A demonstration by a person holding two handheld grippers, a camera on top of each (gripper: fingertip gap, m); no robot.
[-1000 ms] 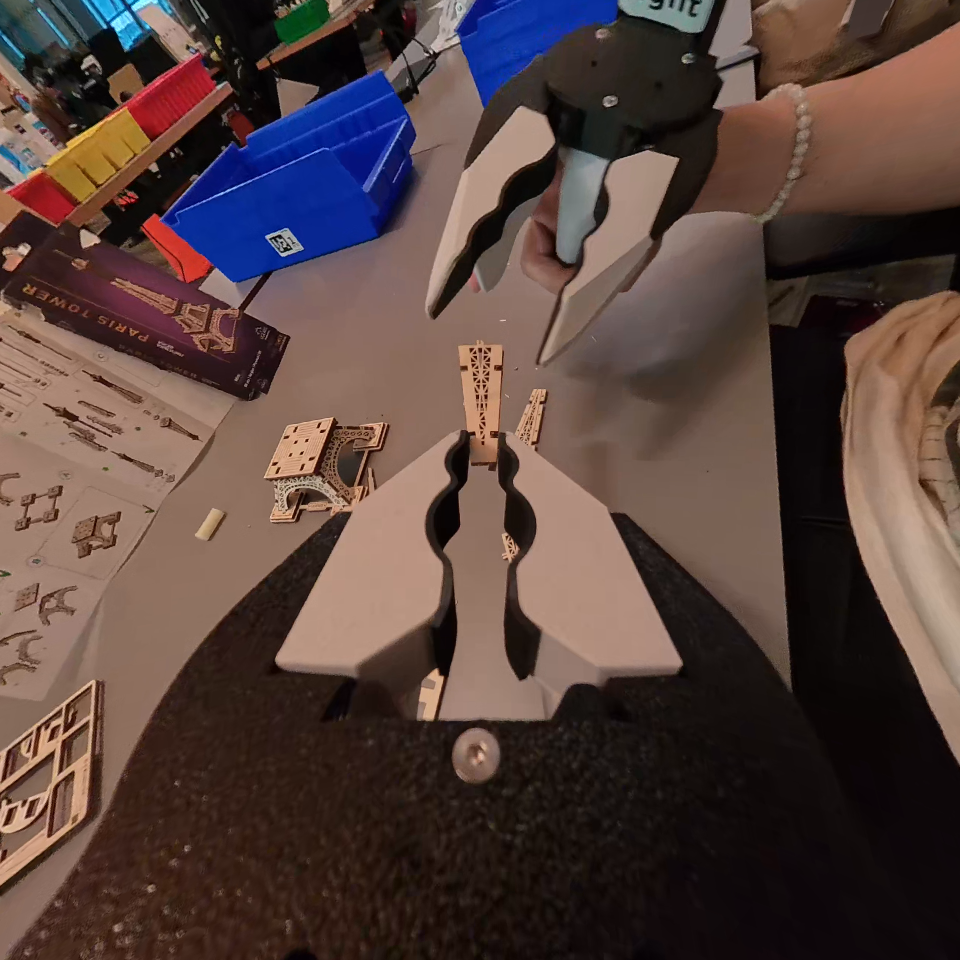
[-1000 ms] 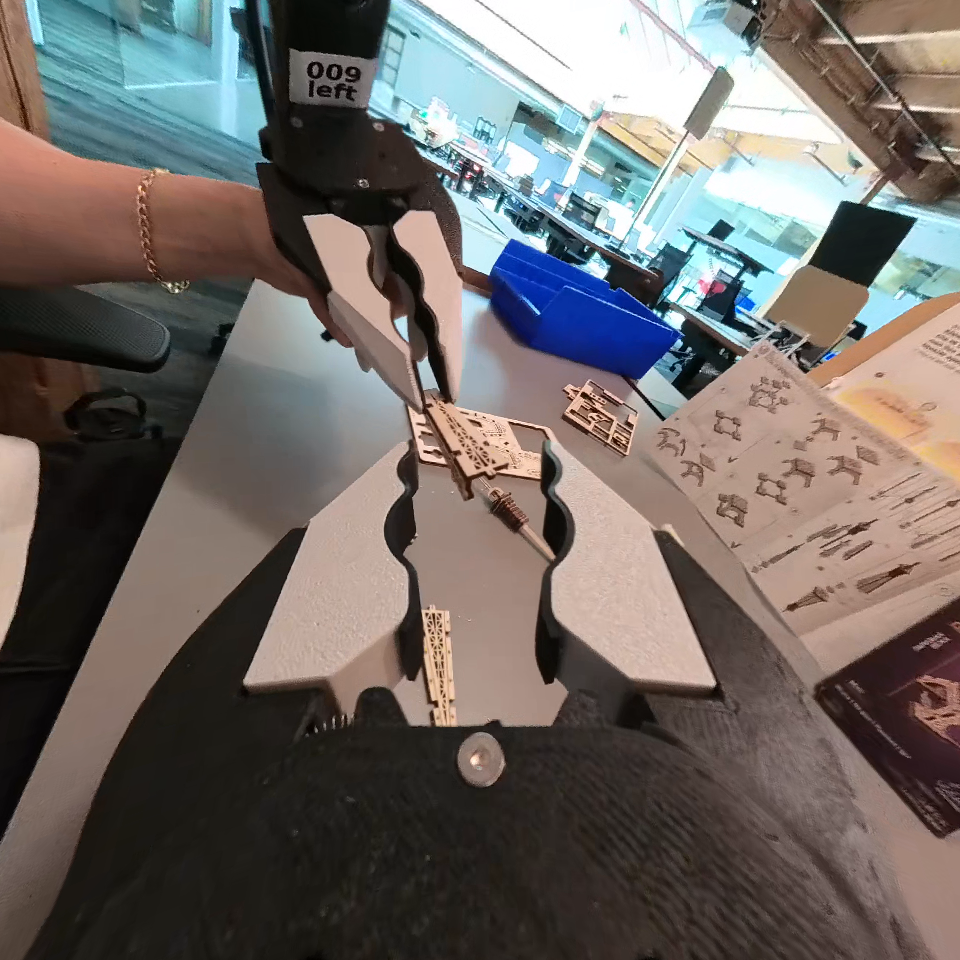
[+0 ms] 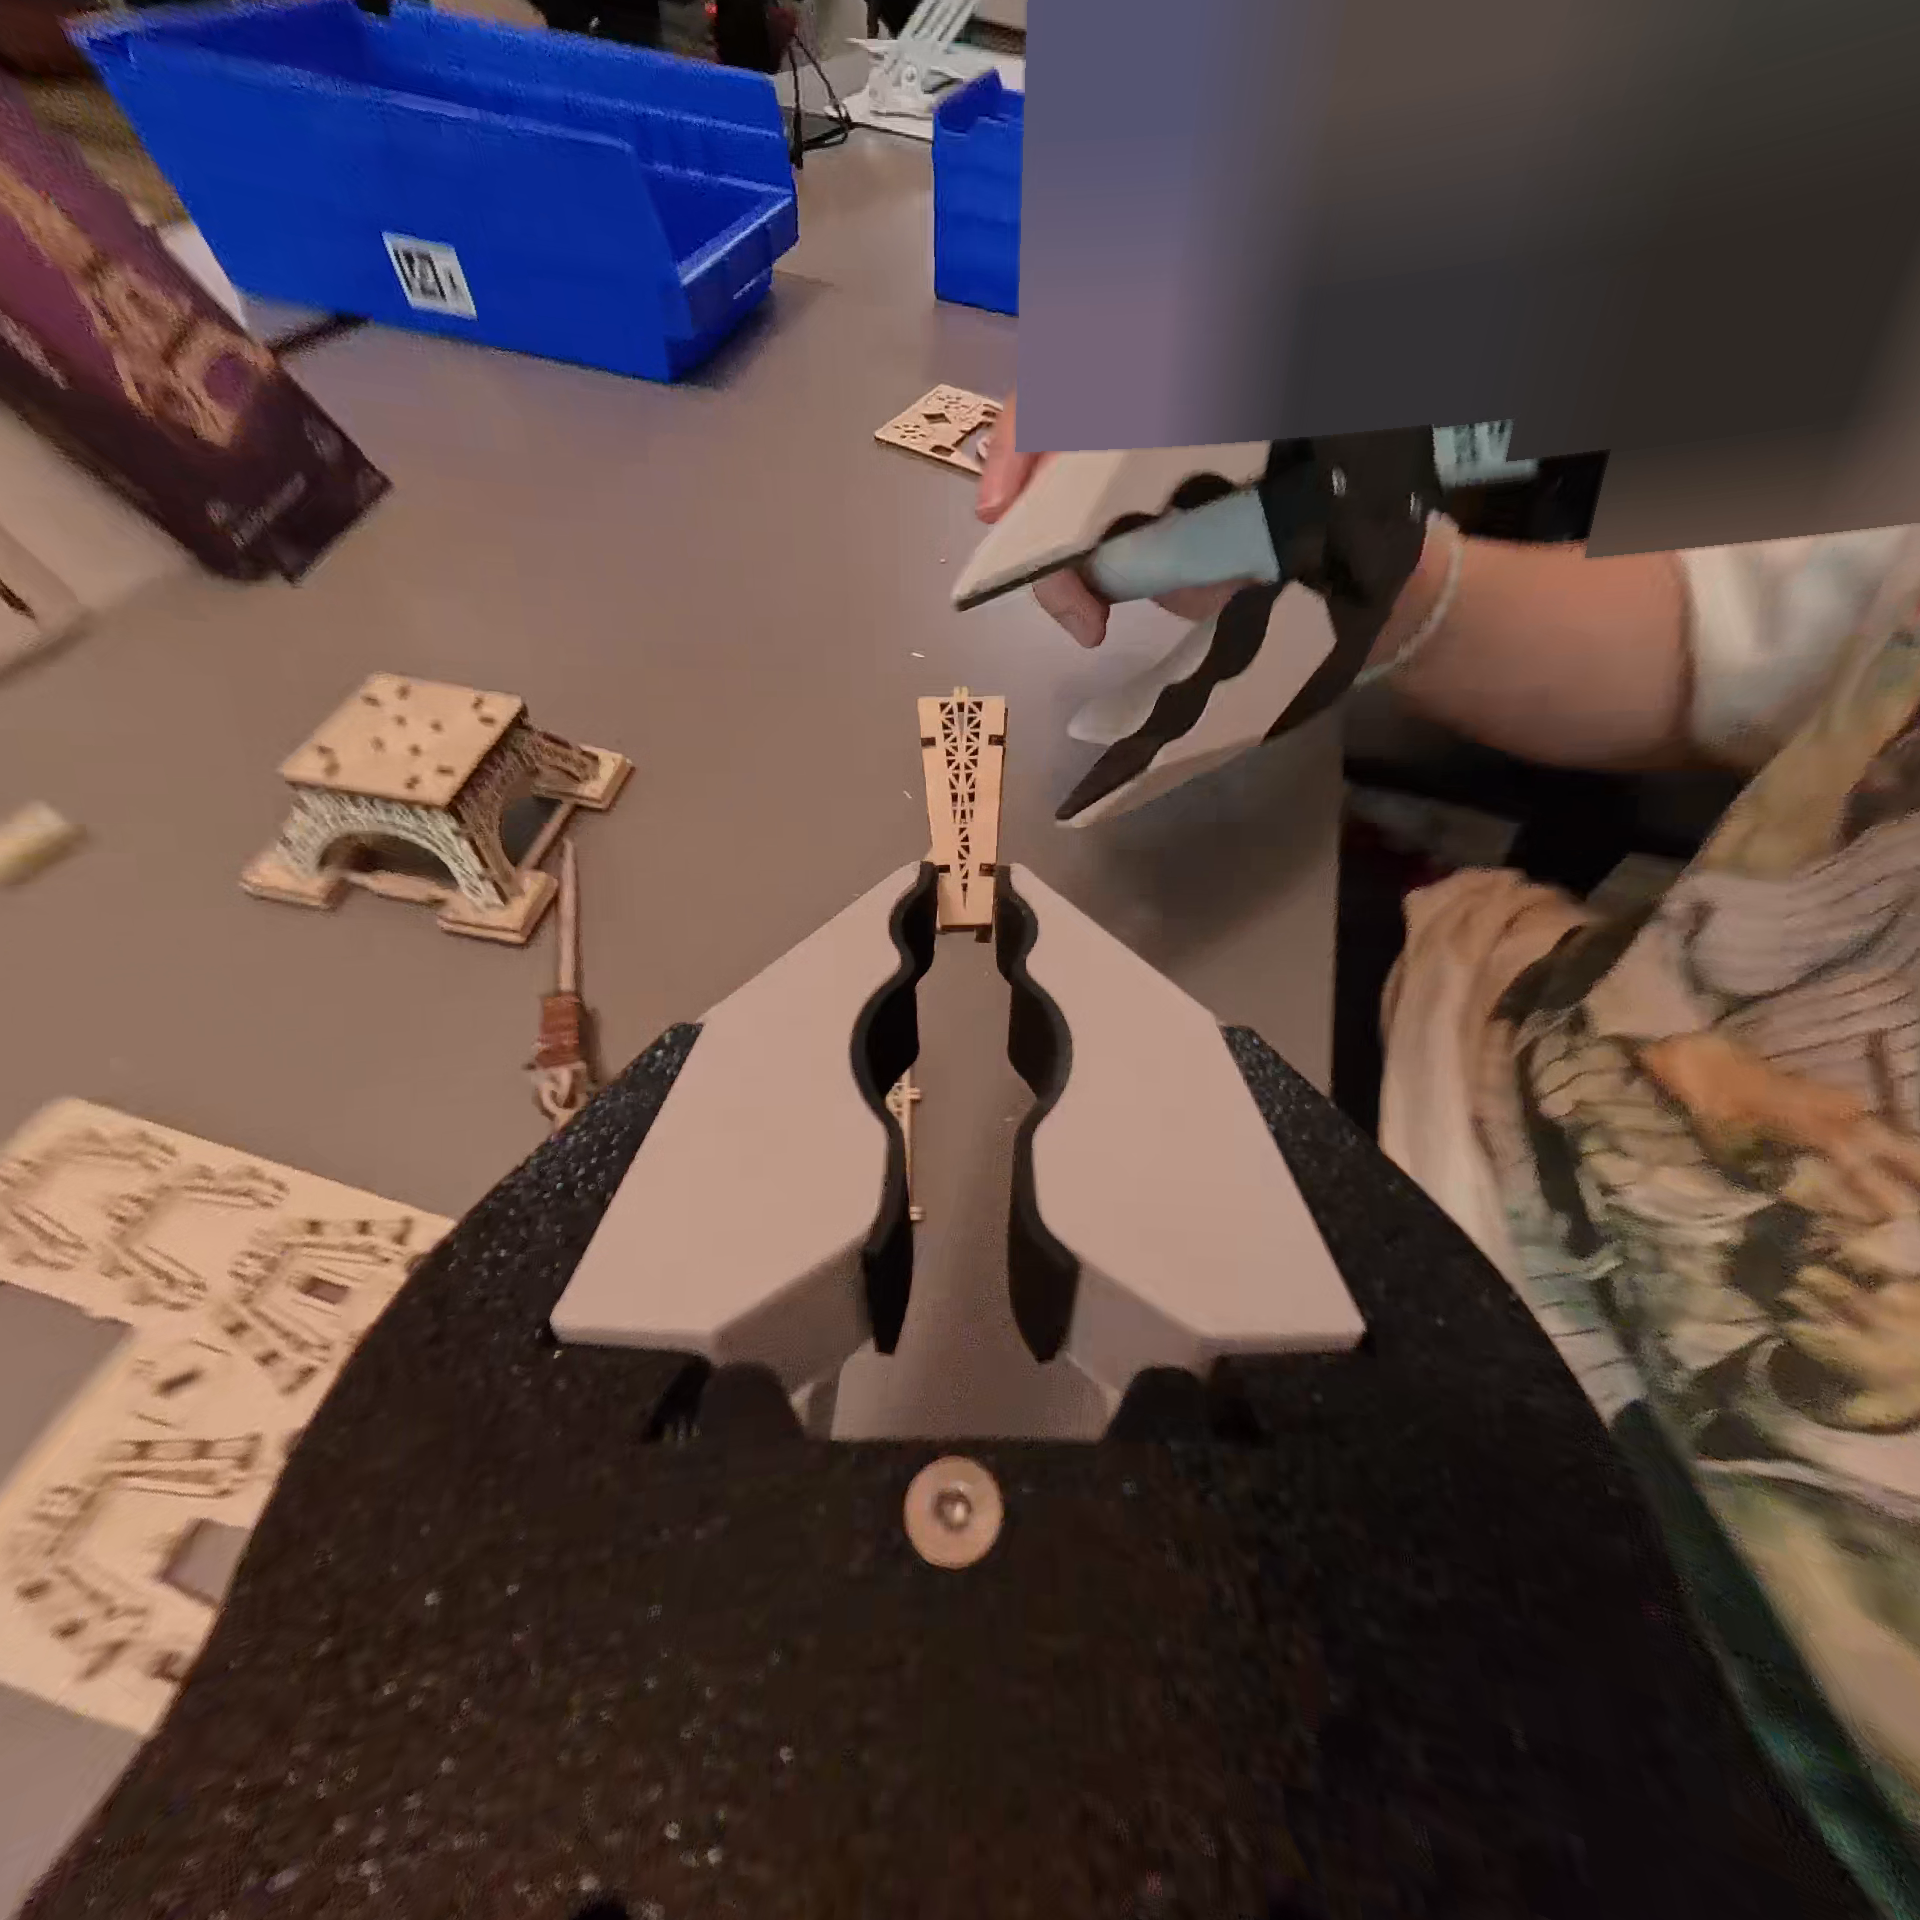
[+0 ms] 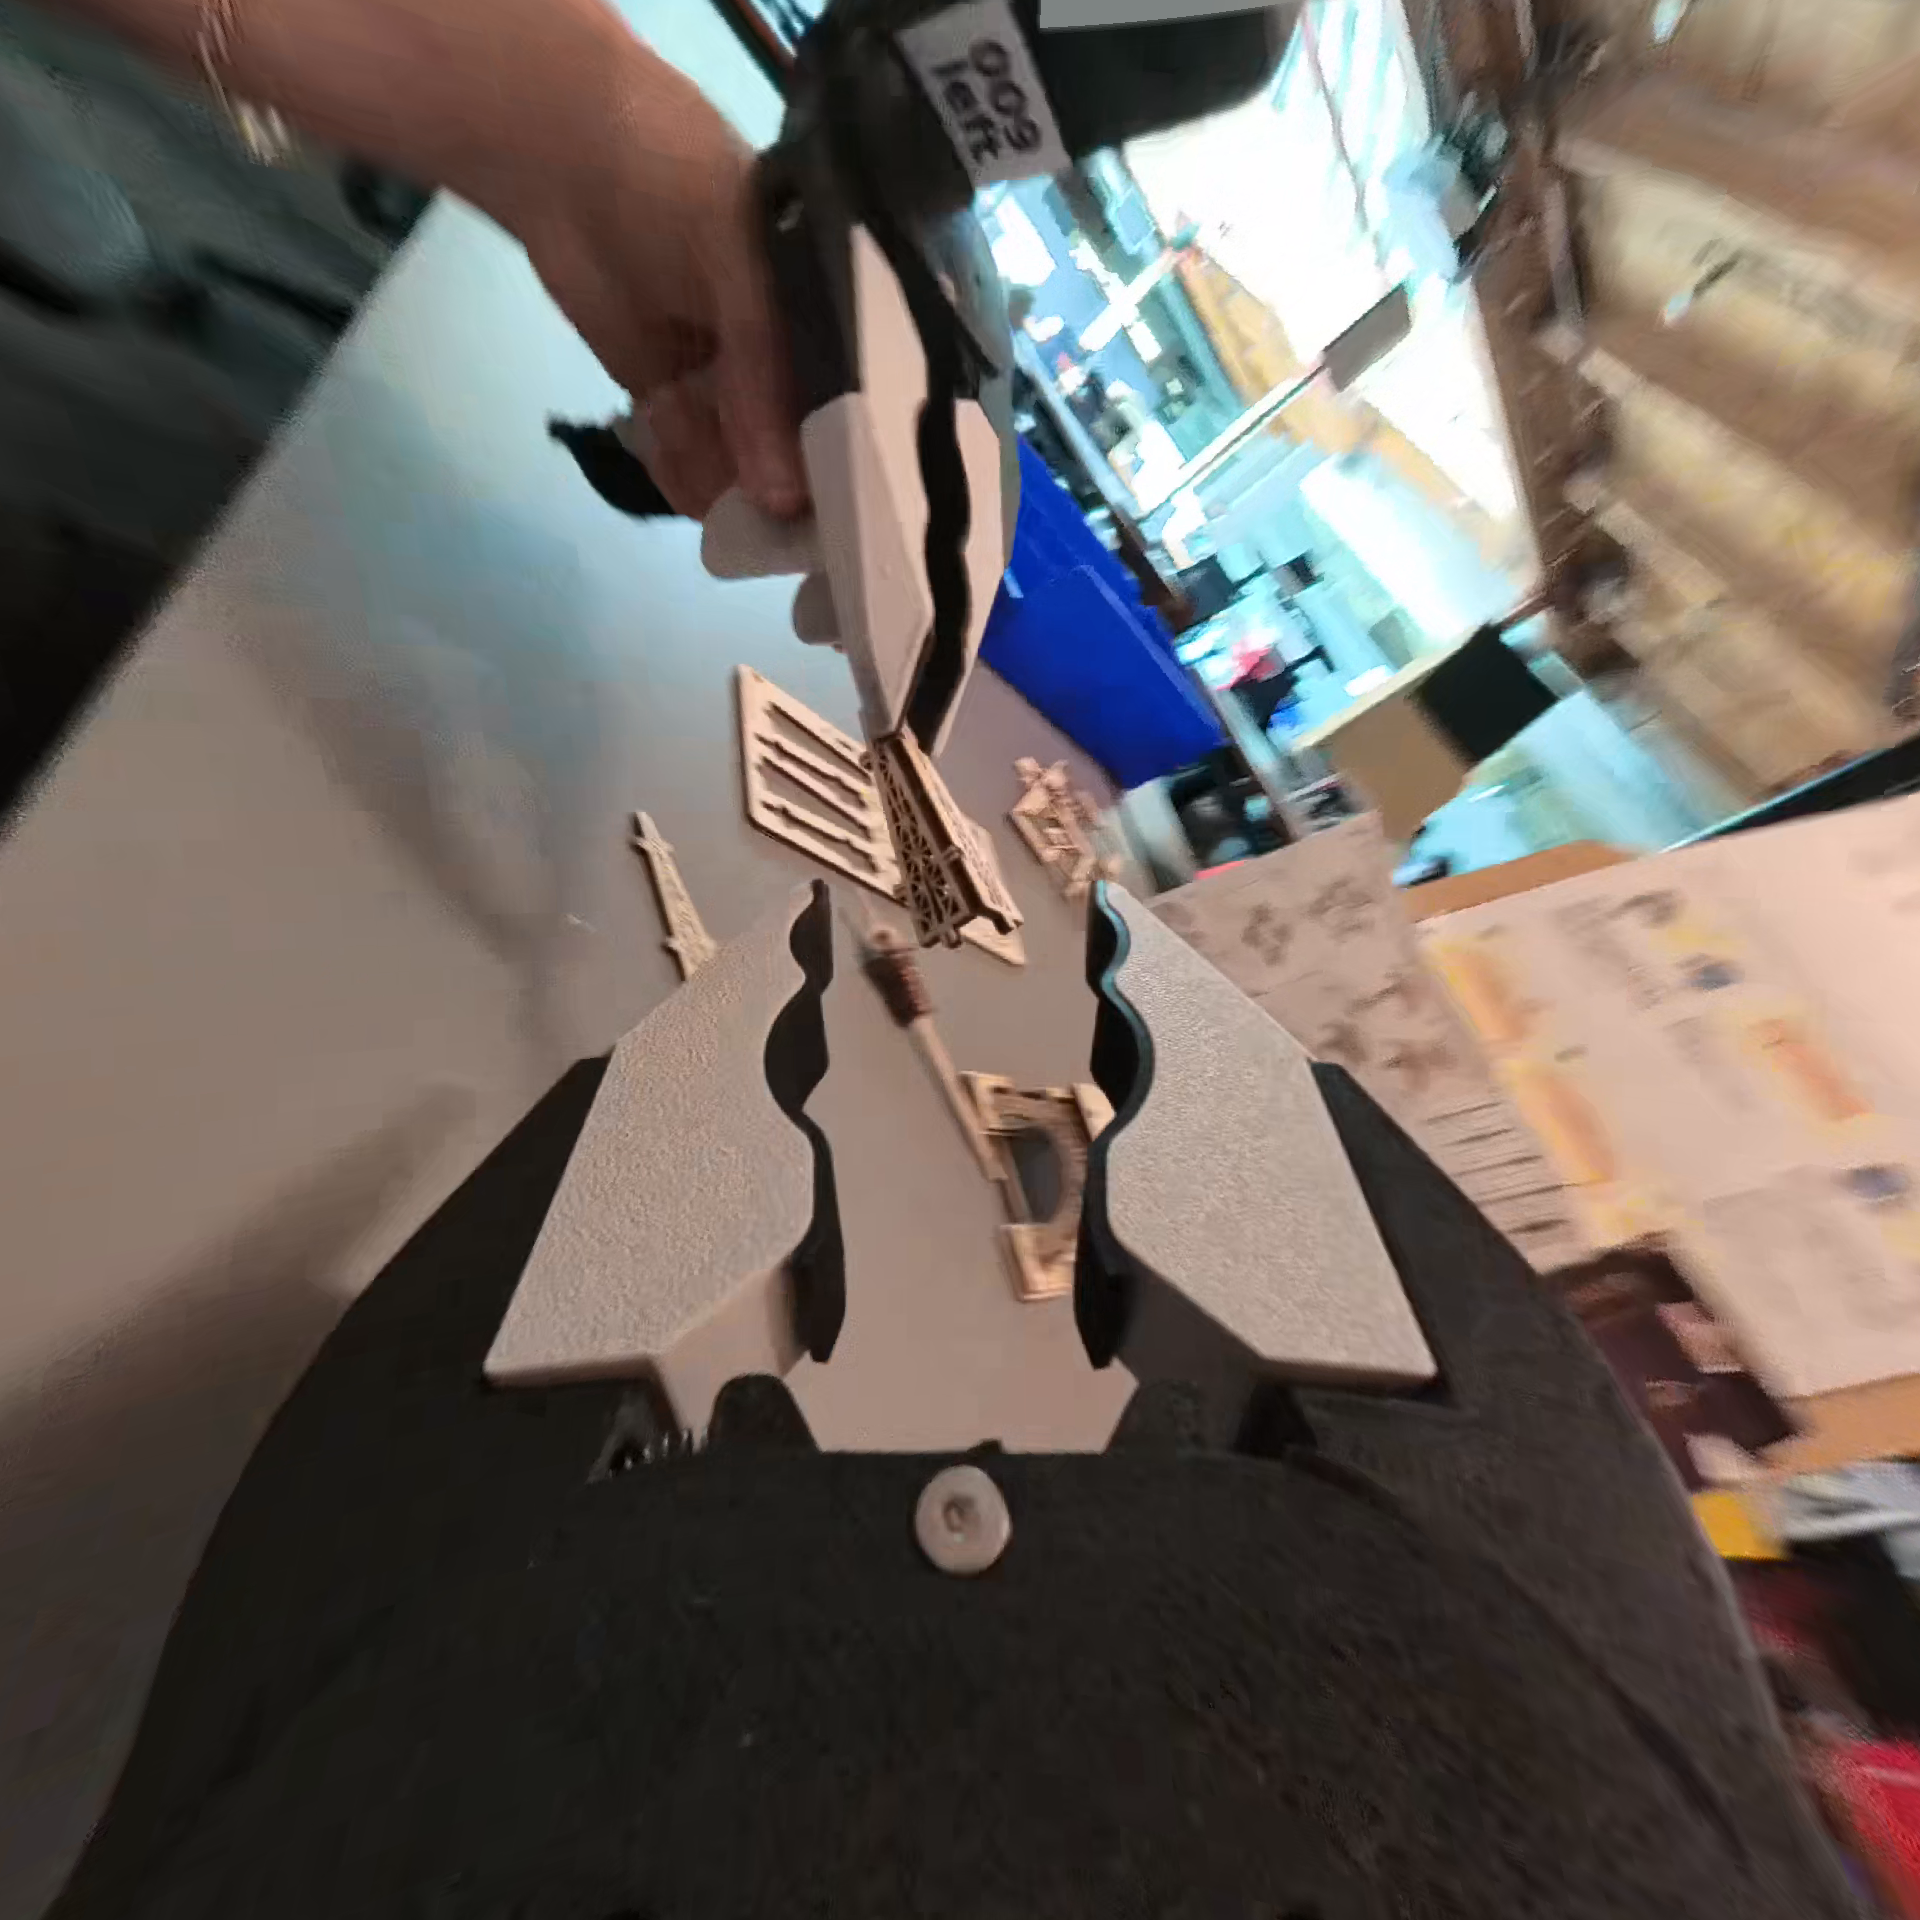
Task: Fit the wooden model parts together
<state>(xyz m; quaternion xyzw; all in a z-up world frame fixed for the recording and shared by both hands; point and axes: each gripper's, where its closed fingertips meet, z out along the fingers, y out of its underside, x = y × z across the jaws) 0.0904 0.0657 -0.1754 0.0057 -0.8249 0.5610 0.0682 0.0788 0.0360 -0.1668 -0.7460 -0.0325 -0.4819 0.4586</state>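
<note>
At centre frame in the left wrist view, the left tongs (image 3: 964, 883) are closed narrowly on the base of a tapered wooden lattice piece (image 3: 961, 779), held above the grey worktop (image 3: 675, 644). The right tongs (image 3: 1013, 707), at upper right, gape wide and hold nothing. The arched tower base (image 3: 426, 800) stands at left.
</note>
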